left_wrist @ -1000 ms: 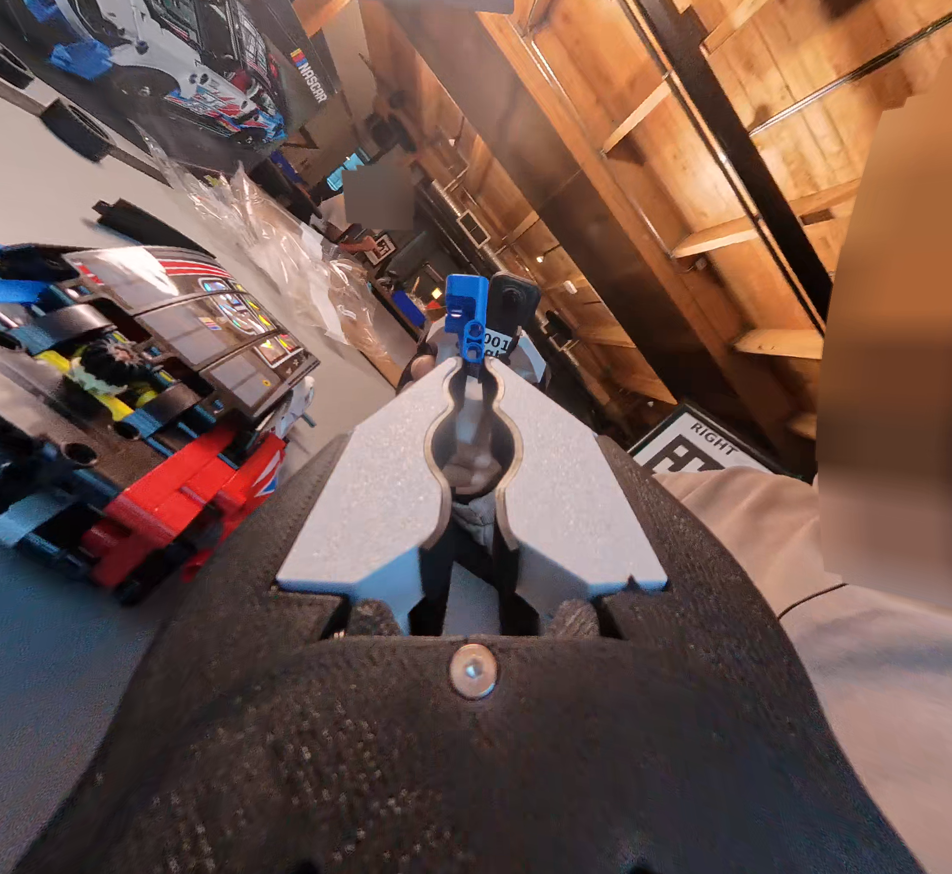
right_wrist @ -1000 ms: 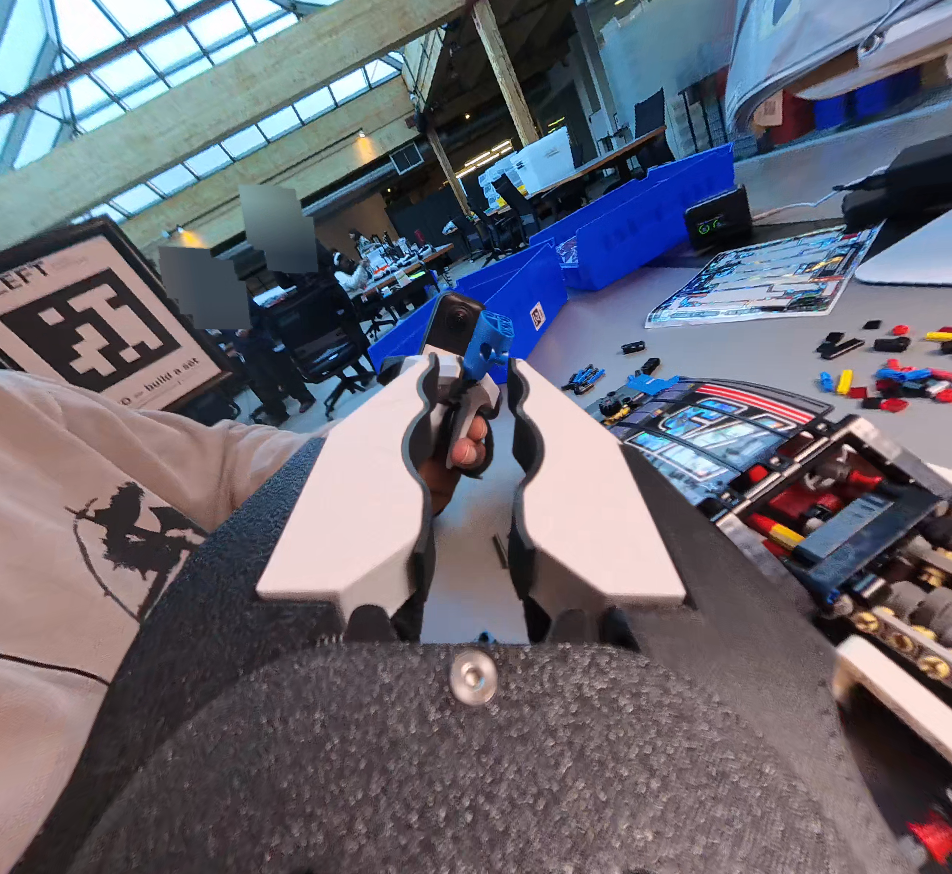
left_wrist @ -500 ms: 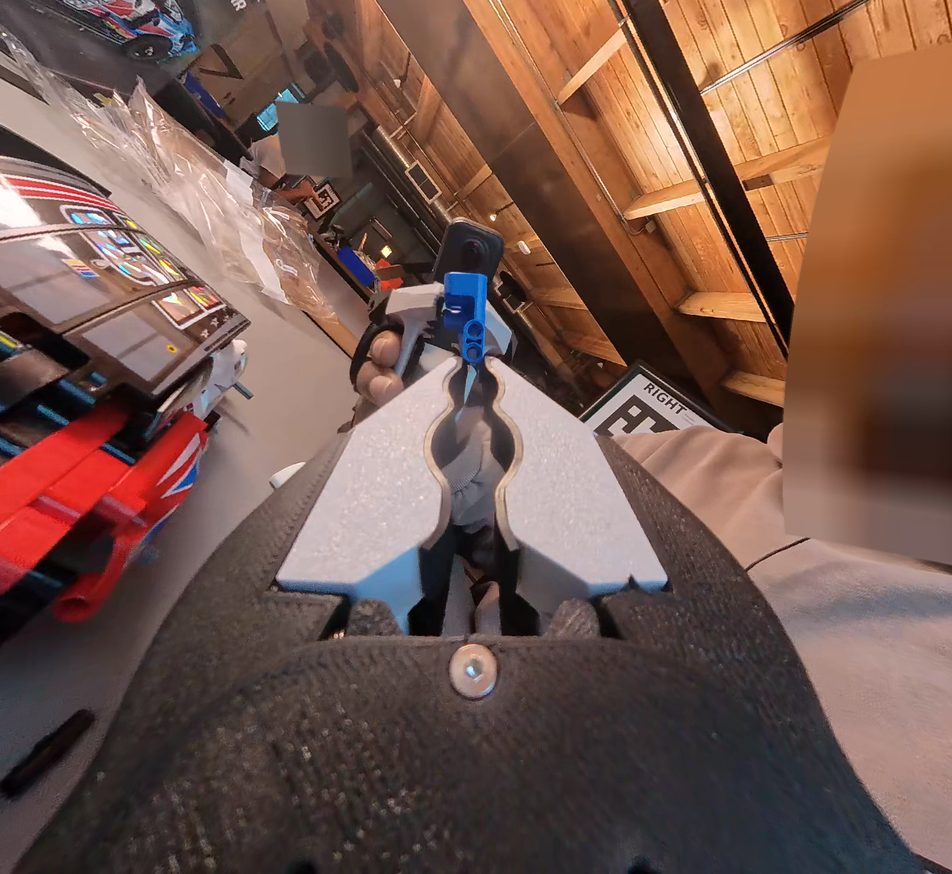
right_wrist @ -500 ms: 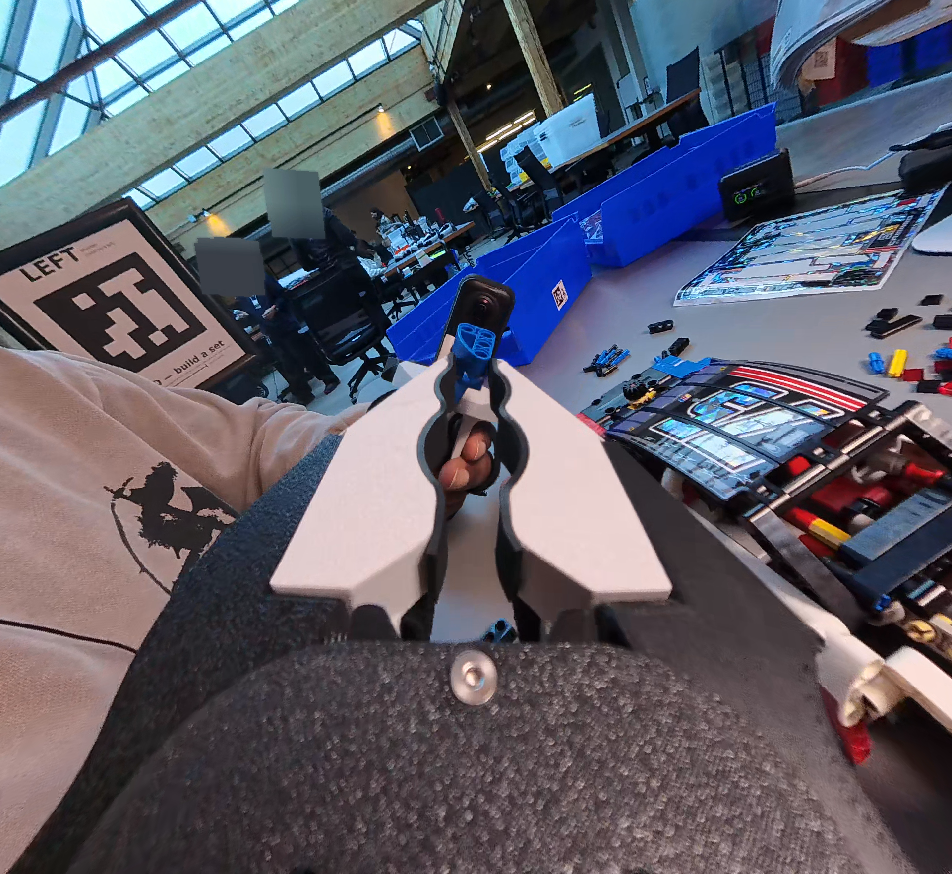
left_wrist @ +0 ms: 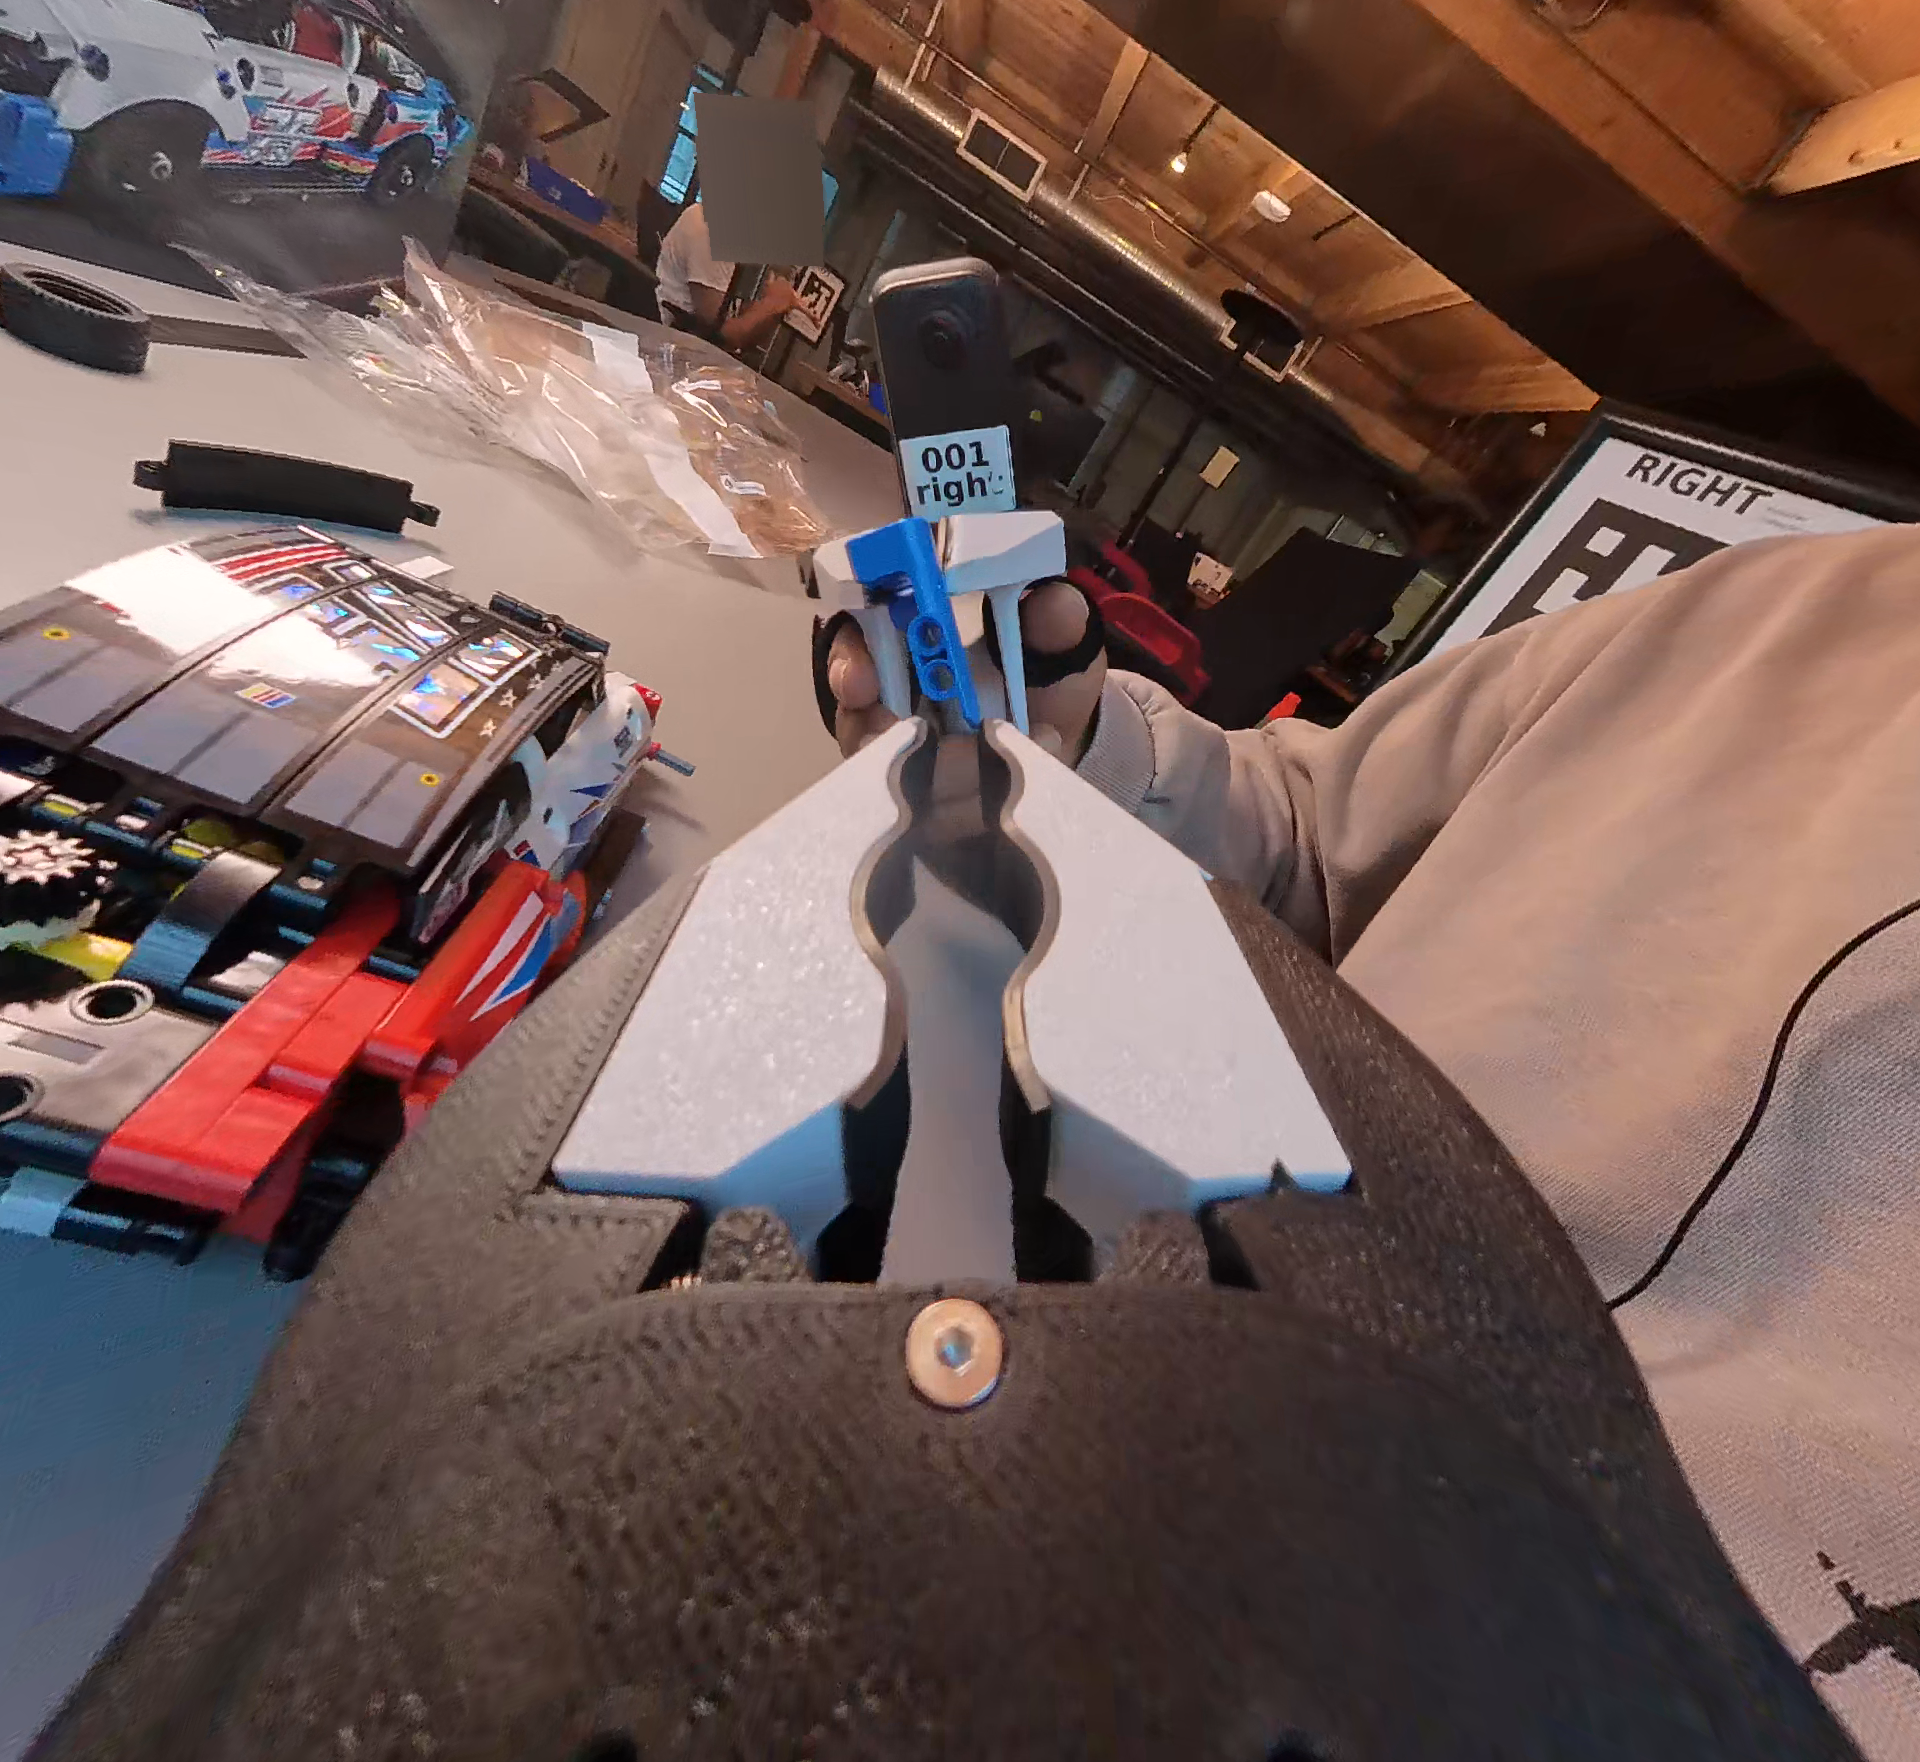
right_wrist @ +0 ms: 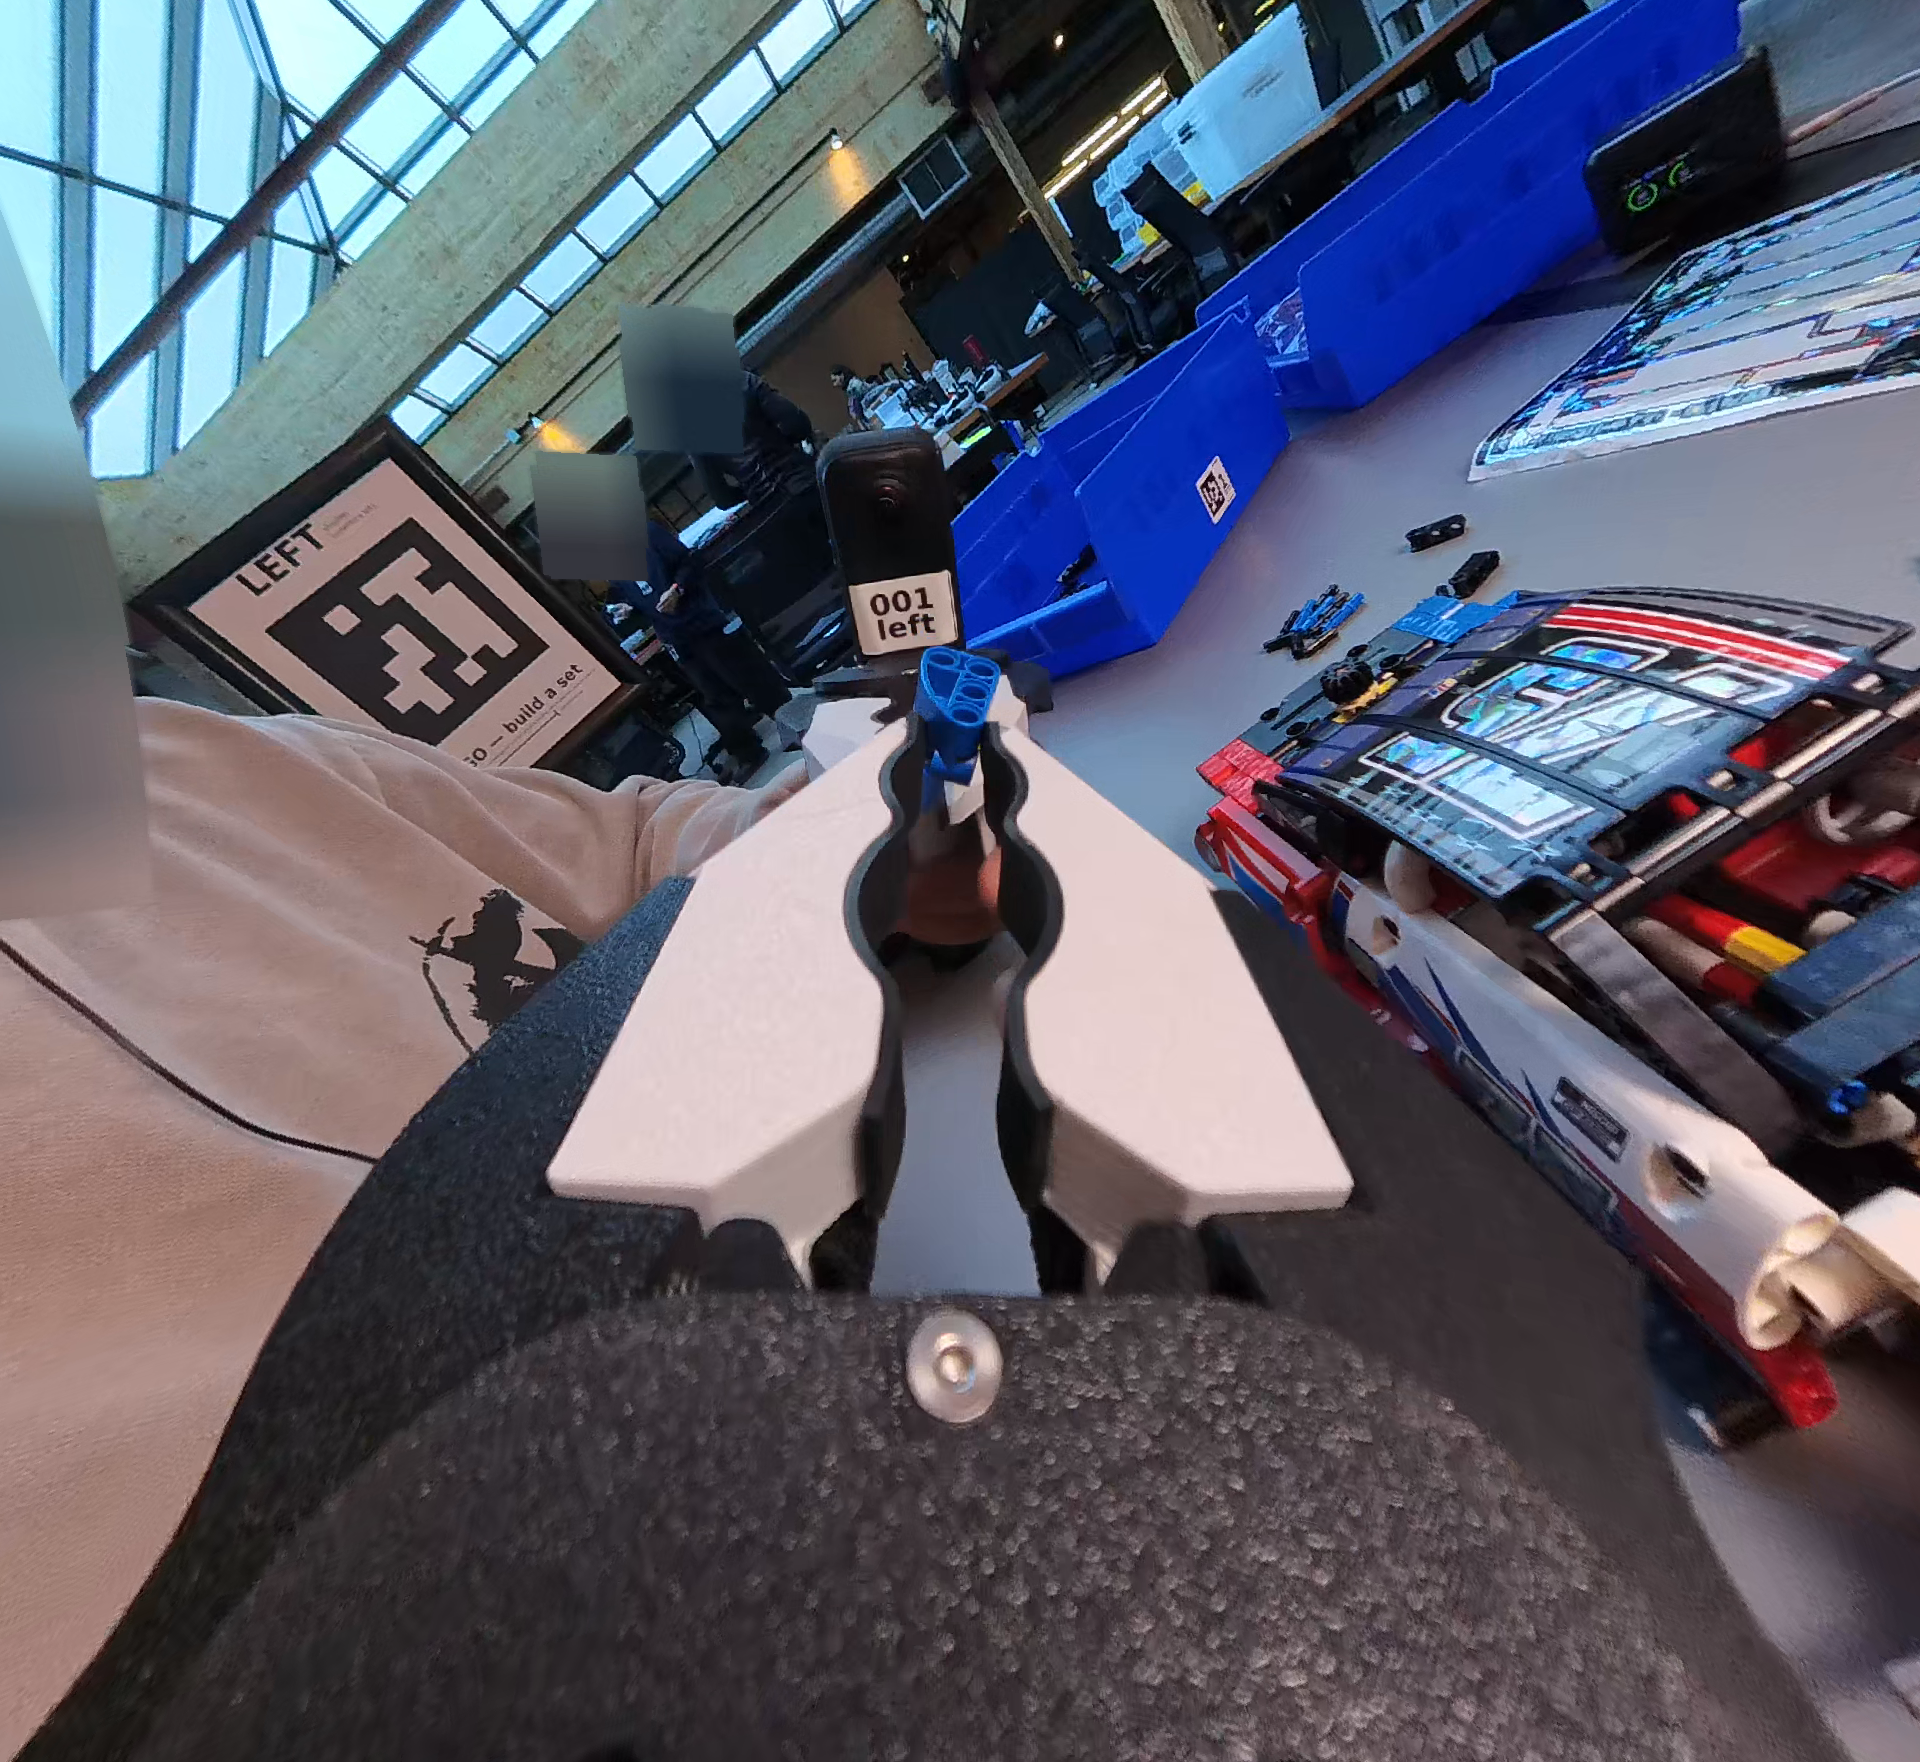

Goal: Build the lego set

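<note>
A small blue lego piece (left_wrist: 914, 611) is held up in the air between my two grippers, which point at each other. My right gripper (right_wrist: 953, 730) is shut on it (right_wrist: 956, 689). My left gripper (left_wrist: 954, 727) has its jaws slightly parted, and the piece's lower tip sits between its tips. The right gripper's white fingers (left_wrist: 1013, 652) show behind the piece in the left wrist view. The partly built lego car (left_wrist: 291, 694) lies on the grey table to my left; it also shows in the right wrist view (right_wrist: 1558, 746).
Clear plastic bags (left_wrist: 582, 403), a black tyre (left_wrist: 73, 330), a black curved part (left_wrist: 281, 486) and the set's box (left_wrist: 239, 50) lie beyond the car. Blue bins (right_wrist: 1351, 330), a sticker sheet (right_wrist: 1714, 341) and small loose parts (right_wrist: 1314, 616) lie on the table.
My right gripper closed on the blue piece that my left gripper held. My left gripper's jaws have since parted a little. Both grippers turned, and the car is back in view.
</note>
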Action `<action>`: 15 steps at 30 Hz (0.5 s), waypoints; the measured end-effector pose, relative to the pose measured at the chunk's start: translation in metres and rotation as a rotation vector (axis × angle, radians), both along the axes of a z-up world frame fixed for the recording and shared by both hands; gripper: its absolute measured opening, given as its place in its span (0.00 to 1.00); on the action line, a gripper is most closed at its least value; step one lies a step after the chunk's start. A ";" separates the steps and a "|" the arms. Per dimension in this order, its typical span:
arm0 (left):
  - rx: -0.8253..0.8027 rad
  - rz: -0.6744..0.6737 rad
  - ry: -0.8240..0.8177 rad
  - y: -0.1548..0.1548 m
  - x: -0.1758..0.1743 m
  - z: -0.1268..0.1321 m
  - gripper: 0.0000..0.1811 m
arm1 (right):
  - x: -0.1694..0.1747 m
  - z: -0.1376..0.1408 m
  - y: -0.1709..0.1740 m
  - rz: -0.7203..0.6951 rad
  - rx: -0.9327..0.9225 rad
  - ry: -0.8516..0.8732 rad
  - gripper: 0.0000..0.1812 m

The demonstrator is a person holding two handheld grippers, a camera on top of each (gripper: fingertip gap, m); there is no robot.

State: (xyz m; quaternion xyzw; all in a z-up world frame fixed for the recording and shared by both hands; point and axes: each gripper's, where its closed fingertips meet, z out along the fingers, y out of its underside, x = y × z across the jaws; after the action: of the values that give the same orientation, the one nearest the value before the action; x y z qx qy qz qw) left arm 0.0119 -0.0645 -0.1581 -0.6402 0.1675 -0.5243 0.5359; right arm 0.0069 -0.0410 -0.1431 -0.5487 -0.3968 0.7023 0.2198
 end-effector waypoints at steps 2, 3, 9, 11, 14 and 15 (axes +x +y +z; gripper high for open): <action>0.010 0.001 0.034 0.000 0.000 -0.002 0.04 | 0.000 -0.003 -0.001 0.021 -0.017 -0.017 0.04; 0.021 0.005 0.063 0.000 0.000 -0.004 0.04 | 0.000 -0.005 -0.001 0.034 -0.028 -0.029 0.04; 0.160 0.065 0.344 0.000 -0.006 -0.020 0.19 | -0.002 -0.034 -0.006 0.093 -0.058 -0.184 0.04; 0.226 0.073 0.491 -0.001 -0.004 -0.031 0.30 | -0.003 -0.039 -0.011 0.117 -0.081 -0.210 0.04; 0.372 0.085 0.684 -0.005 0.001 -0.043 0.38 | -0.004 -0.047 -0.018 0.152 -0.108 -0.246 0.04; 0.409 0.085 0.715 -0.006 0.004 -0.044 0.38 | -0.003 -0.049 -0.021 0.166 -0.116 -0.261 0.04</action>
State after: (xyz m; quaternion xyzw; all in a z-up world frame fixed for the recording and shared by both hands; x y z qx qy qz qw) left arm 0.0161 -0.0708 -0.2021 -0.6685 0.4173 -0.2022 0.5814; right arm 0.0035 -0.0620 -0.1925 -0.6124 -0.4248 0.6624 0.0757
